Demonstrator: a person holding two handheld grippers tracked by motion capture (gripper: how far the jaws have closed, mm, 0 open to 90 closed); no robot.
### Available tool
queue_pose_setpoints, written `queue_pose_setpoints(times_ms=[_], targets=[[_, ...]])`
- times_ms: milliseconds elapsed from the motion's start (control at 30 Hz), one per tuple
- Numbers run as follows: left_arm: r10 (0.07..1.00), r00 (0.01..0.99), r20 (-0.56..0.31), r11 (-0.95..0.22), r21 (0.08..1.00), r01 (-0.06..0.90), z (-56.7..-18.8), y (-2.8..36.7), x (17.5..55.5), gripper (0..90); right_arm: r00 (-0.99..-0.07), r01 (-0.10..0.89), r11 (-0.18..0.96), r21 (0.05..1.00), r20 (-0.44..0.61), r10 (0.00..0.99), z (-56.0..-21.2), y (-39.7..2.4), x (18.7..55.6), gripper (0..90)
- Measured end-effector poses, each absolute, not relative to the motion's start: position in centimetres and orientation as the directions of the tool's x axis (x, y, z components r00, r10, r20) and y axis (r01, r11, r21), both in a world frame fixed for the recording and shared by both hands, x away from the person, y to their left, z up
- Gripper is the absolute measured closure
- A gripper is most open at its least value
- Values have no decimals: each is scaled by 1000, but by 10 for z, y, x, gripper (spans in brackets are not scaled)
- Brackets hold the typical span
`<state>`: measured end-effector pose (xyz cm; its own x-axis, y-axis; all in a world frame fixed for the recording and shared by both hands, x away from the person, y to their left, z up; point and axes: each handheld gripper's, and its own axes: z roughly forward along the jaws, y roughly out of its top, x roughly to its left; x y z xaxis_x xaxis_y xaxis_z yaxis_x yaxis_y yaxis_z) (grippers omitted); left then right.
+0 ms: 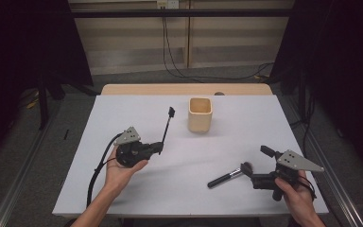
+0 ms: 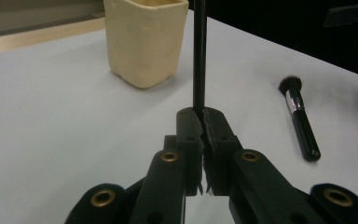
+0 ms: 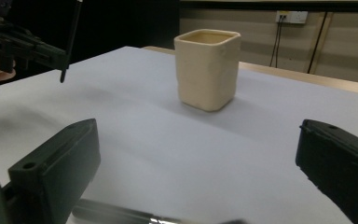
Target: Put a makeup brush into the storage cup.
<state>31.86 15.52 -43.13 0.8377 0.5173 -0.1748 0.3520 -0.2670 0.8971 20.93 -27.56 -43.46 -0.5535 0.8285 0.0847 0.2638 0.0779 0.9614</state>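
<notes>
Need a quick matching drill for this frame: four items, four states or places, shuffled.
1. left gripper
2. right gripper
3. cream cup
4. makeup brush

A. lying flat on the table
B. jaws wide open
C. standing upright, toward the far side of the table
D. shut on a thin black stick

Pairs: 1-D, 2-B, 3-C, 4-A

**What the pictures hide or cut off**

In the left gripper view the thin black brush [image 2: 199,51] runs off the top edge, its head unseen, and the cream cup [image 2: 145,39] loses its rim there too. In the right gripper view the thick brush [image 3: 121,215] lies blurred at the bottom edge, its bristles cut off. The cup's inside cannot be made out in the high view [image 1: 200,105]
</notes>
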Motion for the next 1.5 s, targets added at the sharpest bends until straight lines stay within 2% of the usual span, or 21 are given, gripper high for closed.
queue_pose_setpoints(times_ms=[100, 367, 633, 1133, 1367, 1500], targets=[[519, 832, -193, -228, 907, 353, -430, 153, 321, 863, -568, 257, 83, 963, 81, 819, -432, -269, 213, 0], [501, 846, -182, -218, 920, 327, -428, 146, 318, 863, -610, 261, 86, 961, 95, 787, -428, -257, 219, 0], [467, 866, -178, -212, 928, 305, -428, 126, 315, 863, -714, 247, 88, 965, 120, 689, -408, -228, 236, 0], [433, 883, -181, -200, 936, 290, -426, 99, 315, 863, -776, 225, 74, 971, 133, 617, -380, -187, 277, 3], [436, 883, -171, -202, 938, 282, -425, 93, 318, 863, -786, 222, 60, 973, 142, 601, -374, -173, 292, 27], [405, 896, -183, -191, 941, 279, -425, 88, 318, 863, -786, 219, 50, 974, 145, 601, -374, -168, 299, 61]])
